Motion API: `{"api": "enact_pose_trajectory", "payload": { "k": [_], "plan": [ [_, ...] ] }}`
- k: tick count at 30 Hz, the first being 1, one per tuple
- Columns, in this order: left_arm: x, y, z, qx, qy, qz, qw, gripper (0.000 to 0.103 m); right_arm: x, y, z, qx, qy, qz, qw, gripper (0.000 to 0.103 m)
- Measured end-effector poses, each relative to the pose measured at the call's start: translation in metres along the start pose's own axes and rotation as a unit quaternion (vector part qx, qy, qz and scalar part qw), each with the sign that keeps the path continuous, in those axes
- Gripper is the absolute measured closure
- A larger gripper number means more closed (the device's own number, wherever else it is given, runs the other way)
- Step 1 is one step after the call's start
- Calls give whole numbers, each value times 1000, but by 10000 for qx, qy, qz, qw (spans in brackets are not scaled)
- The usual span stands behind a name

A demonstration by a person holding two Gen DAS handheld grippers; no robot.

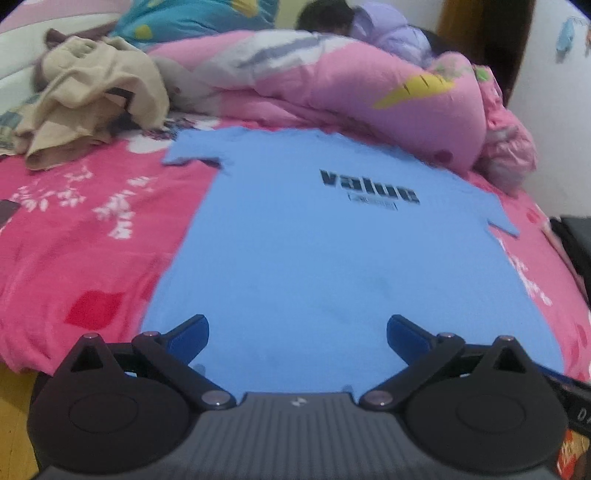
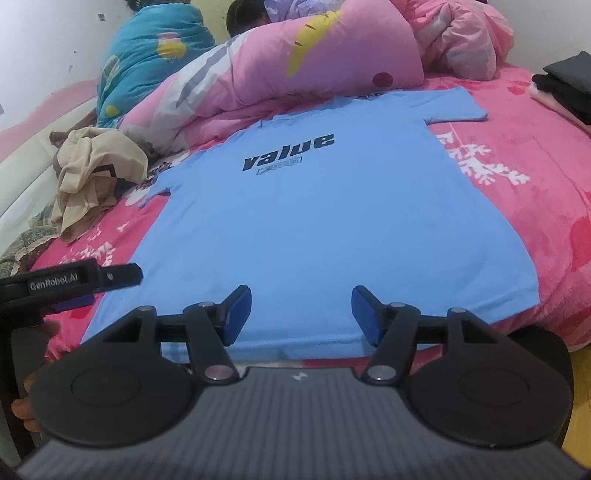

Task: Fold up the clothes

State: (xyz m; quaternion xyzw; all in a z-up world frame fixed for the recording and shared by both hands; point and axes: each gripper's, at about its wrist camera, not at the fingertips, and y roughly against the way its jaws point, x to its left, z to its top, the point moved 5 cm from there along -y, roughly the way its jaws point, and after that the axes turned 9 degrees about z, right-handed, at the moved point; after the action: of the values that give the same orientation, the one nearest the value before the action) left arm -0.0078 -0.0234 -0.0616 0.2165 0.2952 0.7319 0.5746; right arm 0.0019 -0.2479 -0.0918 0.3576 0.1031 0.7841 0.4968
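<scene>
A light blue T-shirt [image 1: 314, 251] [image 2: 332, 221] printed "value" lies spread flat, front up, on a pink bed cover, hem toward me and both sleeves out. My left gripper [image 1: 297, 338] hovers open over the hem with nothing between its blue pads. My right gripper [image 2: 301, 314] also stands open just above the hem, empty. The left gripper [image 2: 74, 282] shows as a black bar at the left of the right wrist view, held by a hand [image 2: 26, 410].
A rumpled pink quilt [image 1: 332, 81] [image 2: 295, 62] borders the shirt's collar end. A crumpled beige garment [image 1: 92, 96] [image 2: 92, 173] lies at the left. Folded dark clothes [image 2: 569, 88] sit at the right bed edge. A person [image 1: 325, 18] lies behind the quilt.
</scene>
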Motion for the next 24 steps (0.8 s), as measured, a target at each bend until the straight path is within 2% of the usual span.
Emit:
{"api": "enact_pose_trajectory", "payload": {
  "k": [4, 11, 17, 24],
  "plan": [
    [1, 1, 2, -51, -17, 8, 10000, 0, 3, 0, 1, -19, 86, -60, 9999, 42],
    [4, -4, -4, 116, -91, 341, 9993, 0, 7, -3, 2, -52, 167, -77, 9998, 40],
    [5, -8, -9, 222, -127, 391, 9989, 0, 7, -4, 1, -55, 240, -195, 9995, 39],
    [2, -10, -12, 204, -333, 649, 9971, 0, 8, -4, 0, -59, 256, -246, 9994, 38]
  ]
}}
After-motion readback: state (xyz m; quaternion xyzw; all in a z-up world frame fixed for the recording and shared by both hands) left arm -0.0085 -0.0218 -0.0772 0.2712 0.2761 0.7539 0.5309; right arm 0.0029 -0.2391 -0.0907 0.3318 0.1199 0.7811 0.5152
